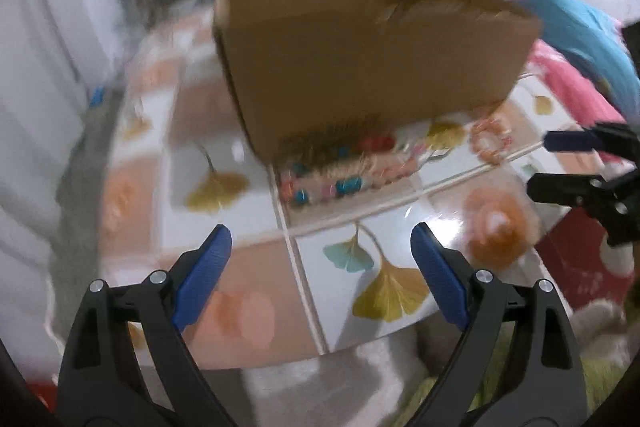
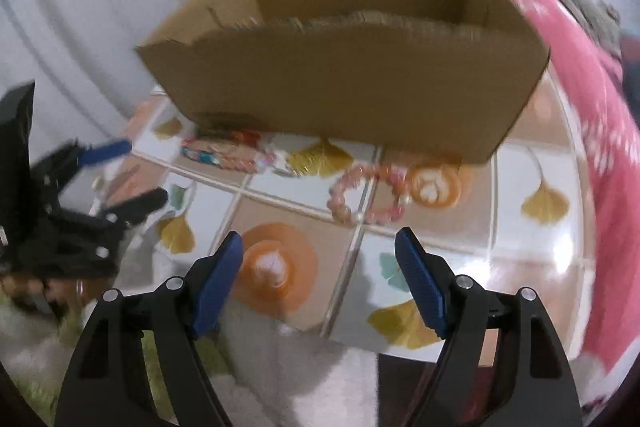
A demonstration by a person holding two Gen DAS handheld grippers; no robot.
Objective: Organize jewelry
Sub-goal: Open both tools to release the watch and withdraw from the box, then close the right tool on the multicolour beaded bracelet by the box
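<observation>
An open cardboard box (image 1: 360, 59) stands on a small table with a leaf-patterned top (image 1: 224, 155); it also shows in the right wrist view (image 2: 352, 83). Several colourful bead bracelets (image 1: 336, 171) lie in a heap against the box's front, also in the right wrist view (image 2: 228, 151). A pink bead bracelet (image 2: 370, 193) lies apart on the table, seen too in the left wrist view (image 1: 491, 139). My left gripper (image 1: 322, 247) is open and empty above the table's near edge. My right gripper (image 2: 318, 251) is open and empty, short of the pink bracelet. Both views are blurred.
A pink cloth (image 2: 592, 115) and a light blue soft item (image 1: 580, 35) lie right of the table. A white curtain (image 2: 80, 7) hangs at the left. A red box (image 1: 580, 259) sits low at the right. Green fluffy rug (image 1: 520, 367) below.
</observation>
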